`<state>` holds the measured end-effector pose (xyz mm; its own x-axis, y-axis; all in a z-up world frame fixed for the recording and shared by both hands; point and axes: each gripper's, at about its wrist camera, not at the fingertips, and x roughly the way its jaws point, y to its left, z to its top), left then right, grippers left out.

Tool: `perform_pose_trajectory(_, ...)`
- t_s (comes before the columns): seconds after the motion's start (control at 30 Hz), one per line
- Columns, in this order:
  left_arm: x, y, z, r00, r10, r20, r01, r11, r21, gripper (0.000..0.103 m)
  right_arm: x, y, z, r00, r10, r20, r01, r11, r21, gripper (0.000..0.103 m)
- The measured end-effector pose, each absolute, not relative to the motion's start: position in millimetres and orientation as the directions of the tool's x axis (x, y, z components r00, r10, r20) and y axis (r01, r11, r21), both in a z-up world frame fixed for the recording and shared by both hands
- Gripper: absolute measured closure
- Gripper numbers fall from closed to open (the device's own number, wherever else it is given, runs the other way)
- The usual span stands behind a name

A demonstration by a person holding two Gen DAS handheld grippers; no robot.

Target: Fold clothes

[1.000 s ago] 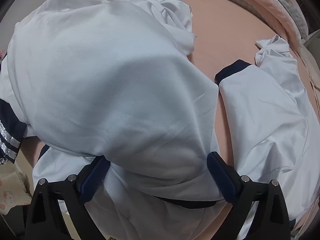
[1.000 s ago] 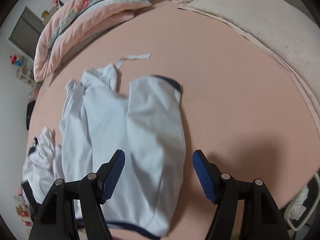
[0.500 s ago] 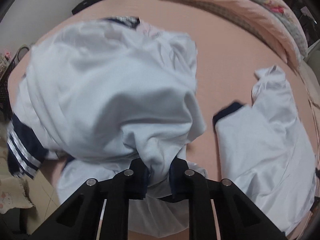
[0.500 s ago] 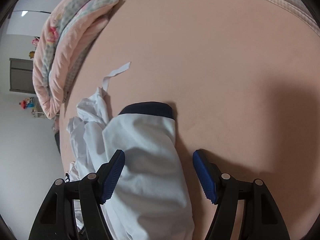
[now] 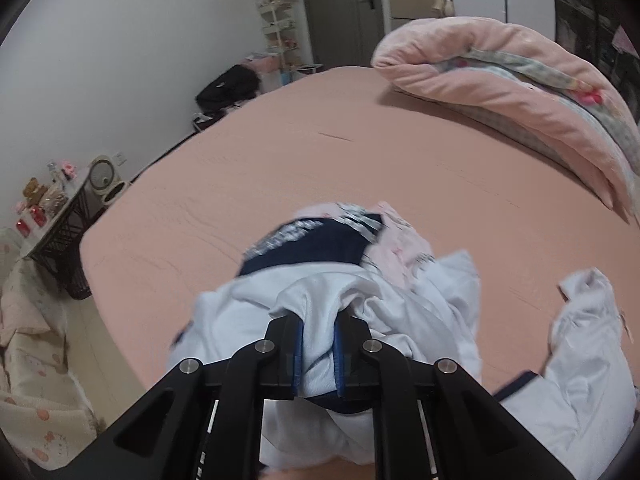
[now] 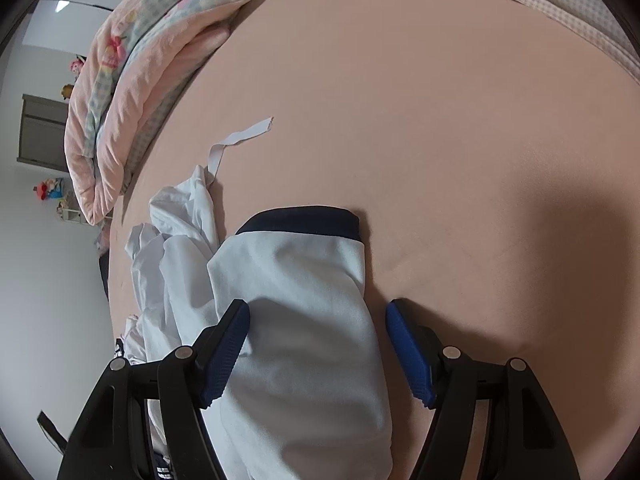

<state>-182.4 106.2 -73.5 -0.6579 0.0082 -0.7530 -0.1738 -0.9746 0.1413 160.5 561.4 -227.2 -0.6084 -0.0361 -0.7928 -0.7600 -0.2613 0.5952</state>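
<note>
Plainly, the left gripper (image 5: pixel 319 354) has its jaws closing on a thick bunch of white fabric, the blue pads pinching it from both sides; the cloth belongs to a white garment (image 5: pixel 400 312) heaped on the near part of the pink bed sheet (image 5: pixel 320 160); its cloth is thin and slightly glossy, creased into soft folds, and blurred in the left wrist view; behind the pinched fold a navy collar with pale stripes (image 5: pixel 316 240) sits on top of the heap, with a pale pink printed cloth (image 5: pixel 400 248) just beside it; to the right a white sleeve (image 5: pixel 580 360) lies spread on the sheet, ending in a navy cuff (image 6: pixel 300 220)

Meanwhile the right gripper (image 6: pixel 318 354) holds its jaws spread wide, one finger either side of that sleeve, with the pads not pressing on it; in the right wrist view the sleeve lies flat and smooth, the dark cuff band at its far end, and crumpled white folds (image 6: pixel 172 240) bunch beside it on the left; a narrow white ribbon (image 6: pixel 240 138) trails from those folds across the bare sheet

At the far edge of the bed rests a folded pink quilt (image 5: pixel 500 80); a dark bag (image 5: pixel 228 88) lies on the floor beyond the bed
</note>
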Motion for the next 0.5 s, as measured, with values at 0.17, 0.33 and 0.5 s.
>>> perform_pose_trajectory(0.17, -208.7, 97.3, -75.2, -0.643, -0.027, -0.765, -0.122, -0.983, 0.137, 0.093, 157.3, 562.8, -228.0, -0.609, -0.045, -0.792, -0.758, -0.262, 0.598, 0.033)
perform_pose_trajectory(0.33, -245.4, 90.3, -72.1, -0.642, -0.060, -0.765, -0.037, -0.993, 0.109, 0.093, 164.0, 563.4, -227.7, -0.605, -0.044, -0.795, -0.758, -0.274, 0.592, 0.033)
perform_pose_trajectory(0.5, -266.3, 98.0, -26.2, -0.729, -0.115, -0.675, -0.001, -0.986, 0.168, 0.093, 165.5, 564.6, -226.5, -0.594, -0.055, -0.802, -0.760, -0.286, 0.583, 0.033)
